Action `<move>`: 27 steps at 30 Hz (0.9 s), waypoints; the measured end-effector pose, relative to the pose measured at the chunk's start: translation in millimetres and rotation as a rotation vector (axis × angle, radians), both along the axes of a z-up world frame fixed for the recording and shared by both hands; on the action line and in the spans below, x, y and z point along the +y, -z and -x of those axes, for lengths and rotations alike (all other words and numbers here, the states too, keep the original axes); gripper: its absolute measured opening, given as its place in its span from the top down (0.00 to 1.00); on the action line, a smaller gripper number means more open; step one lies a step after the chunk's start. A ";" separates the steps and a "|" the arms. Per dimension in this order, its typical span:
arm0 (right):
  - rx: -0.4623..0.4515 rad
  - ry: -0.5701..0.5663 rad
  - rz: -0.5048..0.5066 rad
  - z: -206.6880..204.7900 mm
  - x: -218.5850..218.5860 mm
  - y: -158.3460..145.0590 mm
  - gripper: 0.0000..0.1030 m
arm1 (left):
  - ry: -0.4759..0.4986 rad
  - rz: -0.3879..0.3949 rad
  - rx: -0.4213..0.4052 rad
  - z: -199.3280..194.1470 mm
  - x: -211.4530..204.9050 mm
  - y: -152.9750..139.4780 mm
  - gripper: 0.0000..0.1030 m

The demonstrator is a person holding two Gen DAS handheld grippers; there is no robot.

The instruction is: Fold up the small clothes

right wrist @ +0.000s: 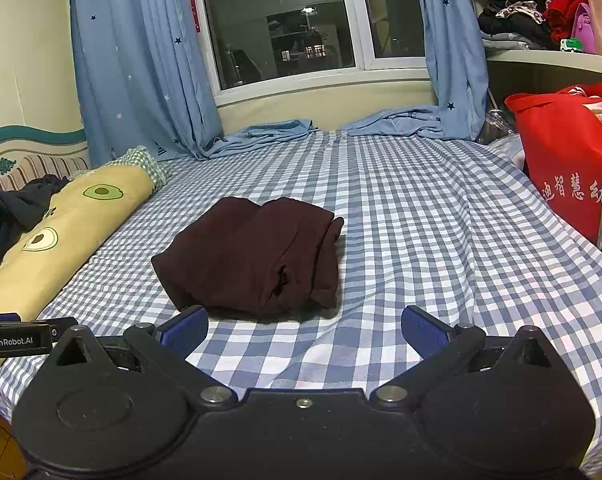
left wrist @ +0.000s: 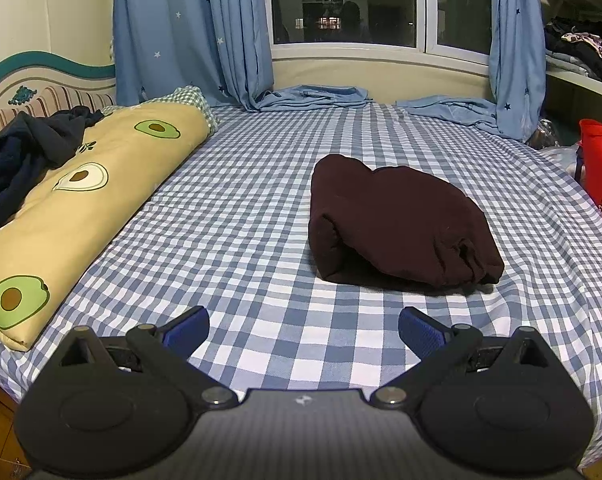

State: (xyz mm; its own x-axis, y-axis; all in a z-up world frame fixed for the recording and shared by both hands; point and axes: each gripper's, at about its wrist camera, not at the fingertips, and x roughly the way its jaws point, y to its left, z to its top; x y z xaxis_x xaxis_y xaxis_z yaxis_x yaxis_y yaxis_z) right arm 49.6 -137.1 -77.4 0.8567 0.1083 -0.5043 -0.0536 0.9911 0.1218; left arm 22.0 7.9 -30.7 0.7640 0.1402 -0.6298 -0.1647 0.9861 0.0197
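The dark maroon garment (left wrist: 397,220) lies on the checked bed sheet (left wrist: 241,208) as a thick, soft bundle, already doubled over on itself, with loose layered edges at its near right end. It looks light and limp, likely to sag and slip open if lifted by a single layer, so a hold through all layers at a corner or along the folded edge seems safest. The left gripper (left wrist: 303,330) hovers with its jaws wide apart and nothing between them; the garment sits ahead of it and to the right, apart from its fingertips. The right gripper (right wrist: 304,328) is equally spread and empty, with the bundle just ahead and slightly left, near its left finger (right wrist: 185,328) but not touching.
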 end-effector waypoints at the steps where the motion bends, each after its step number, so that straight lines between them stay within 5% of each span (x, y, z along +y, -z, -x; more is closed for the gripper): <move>1: 0.000 0.000 -0.001 0.1 -0.2 -0.1 0.00 | -0.001 -0.001 0.000 0.4 0.1 0.2 0.01; 27: 0.005 0.000 -0.001 -3.0 2.3 1.7 0.00 | 0.005 -0.007 0.002 -2.3 1.5 0.5 0.01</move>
State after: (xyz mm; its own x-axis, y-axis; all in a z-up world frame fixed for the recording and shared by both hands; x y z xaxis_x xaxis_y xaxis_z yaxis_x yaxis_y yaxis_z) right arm 52.7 -134.8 -79.1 0.8544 0.1088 -0.5081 -0.0529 0.9910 0.1232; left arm 24.3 9.4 -31.2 0.7634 0.1405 -0.6304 -0.1592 0.9869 0.0272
